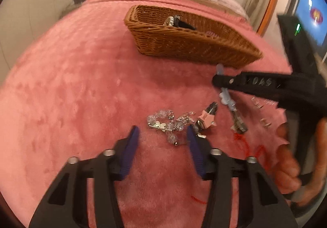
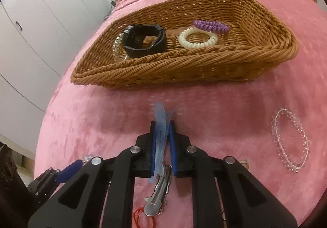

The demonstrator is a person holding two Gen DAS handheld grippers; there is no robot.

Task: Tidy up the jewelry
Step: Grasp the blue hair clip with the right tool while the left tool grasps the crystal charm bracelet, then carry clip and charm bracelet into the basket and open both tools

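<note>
Presently the right tongs (image 2: 163,127) stand clenched on a light, stiff, slippery blue clip (image 2: 160,125) above the bed (image 2: 102,115), gripped mid-length, while the left tongs (image 1: 162,136) stand released over fragile beads (image 1: 163,123).

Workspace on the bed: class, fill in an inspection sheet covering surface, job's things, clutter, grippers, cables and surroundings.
Surface: pink blanket, plush.
Job's things: basket holding black watch, cream coil tie, purple coil tie; clear bracelet and bead pile on the blanket.
Clutter: red thread.
Grippers: right gripper shut on blue clip; left gripper open over the beads.
Cables: nothing seen.
Surroundings: white wardrobe, screen.
</note>
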